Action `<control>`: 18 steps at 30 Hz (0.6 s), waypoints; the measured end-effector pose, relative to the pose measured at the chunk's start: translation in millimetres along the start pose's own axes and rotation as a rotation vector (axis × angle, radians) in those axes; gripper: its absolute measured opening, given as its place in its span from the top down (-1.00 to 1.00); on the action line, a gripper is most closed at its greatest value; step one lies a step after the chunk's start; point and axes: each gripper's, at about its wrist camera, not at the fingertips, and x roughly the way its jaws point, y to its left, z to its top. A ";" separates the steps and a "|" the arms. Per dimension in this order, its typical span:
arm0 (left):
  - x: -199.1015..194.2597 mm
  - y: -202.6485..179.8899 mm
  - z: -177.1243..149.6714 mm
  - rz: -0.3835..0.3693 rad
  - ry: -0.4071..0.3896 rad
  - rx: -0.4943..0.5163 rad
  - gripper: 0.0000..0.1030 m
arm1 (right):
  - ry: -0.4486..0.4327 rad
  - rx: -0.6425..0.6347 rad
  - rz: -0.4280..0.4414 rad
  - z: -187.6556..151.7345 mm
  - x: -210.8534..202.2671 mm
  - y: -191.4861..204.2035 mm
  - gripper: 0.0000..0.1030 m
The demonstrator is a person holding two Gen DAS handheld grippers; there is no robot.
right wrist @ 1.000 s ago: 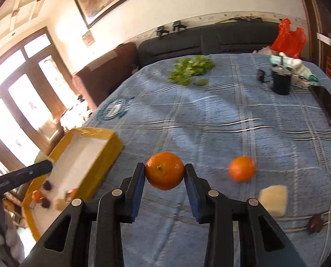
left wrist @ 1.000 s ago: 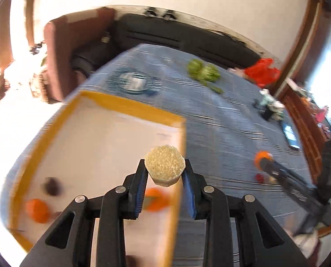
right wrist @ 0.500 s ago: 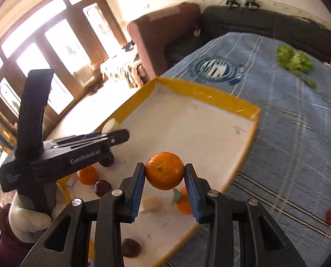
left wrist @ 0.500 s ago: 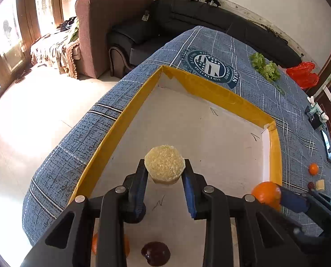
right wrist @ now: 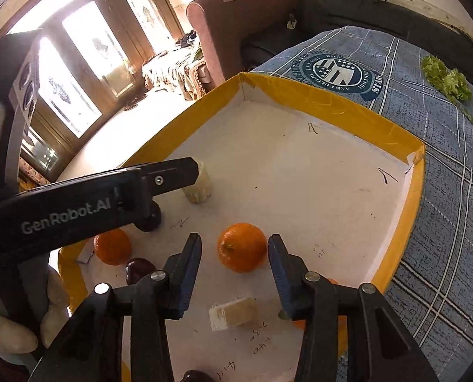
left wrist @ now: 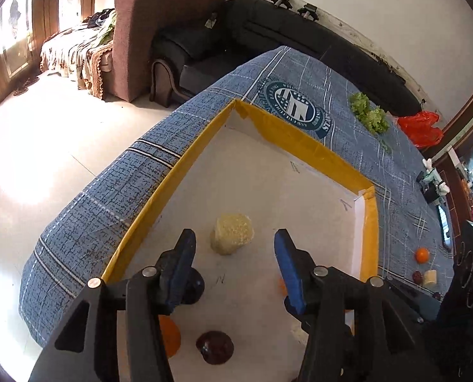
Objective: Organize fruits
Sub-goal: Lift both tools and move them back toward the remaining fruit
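So on the left side, the left tool (left wrist: 233,254) sits over the yellow-rimmed tray (left wrist: 303,146), and its jaws have just been opening: the pale bumpy chunk (left wrist: 231,234) now rests on the tray's white floor between the blue pads (left wrist: 287,270), touching neither, so it's let go. Right by that tool's left finger there's a dark plum-looking fruit (left wrist: 191,288), another dark one (left wrist: 214,347) nearer the camera, and an orange one (left wrist: 169,336) half hidden under the tool. Moving right, the right tool (right wrist: 234,259) is also over the tray (right wrist: 408,203), and its jaws have just been spreading too. The orange (right wrist: 242,246) sits on the tray floor between them with a gap on each side, so released as well. In that view there's also a second orange (right wrist: 113,246) and a dark fruit (right wrist: 139,269) off to the left, plus a pale cut block (right wrist: 233,313) close to the camera. Further right, out on the blue plaid cloth of the counter (left wrist: 401,191), a small orange (left wrist: 422,255), a dark fruit (left wrist: 417,276) and a pale cube (left wrist: 429,277) sit outside the tray, and some green lettuce (left wrist: 368,113) lies at the far end.
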 end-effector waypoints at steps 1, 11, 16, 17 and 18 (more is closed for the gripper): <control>-11.6 -0.1 -2.7 -0.017 -0.019 -0.009 -0.08 | -0.016 0.000 -0.004 -1.4 -7.5 0.1 -0.09; -93.9 -37.1 -59.4 -0.232 -0.132 -0.102 -0.67 | -0.165 0.111 -0.026 -48.0 -92.1 -21.9 -0.18; -109.5 -72.1 -91.4 -0.288 -0.120 -0.047 -0.67 | -0.216 0.176 -0.062 -85.5 -134.4 -45.2 -0.18; -113.7 -78.0 -96.5 -0.298 -0.125 -0.037 -0.67 | -0.230 0.190 -0.075 -93.7 -145.1 -51.9 -0.18; -119.4 -83.4 -101.8 -0.311 -0.132 -0.028 -0.67 | -0.244 0.205 -0.088 -101.1 -155.9 -58.8 -0.18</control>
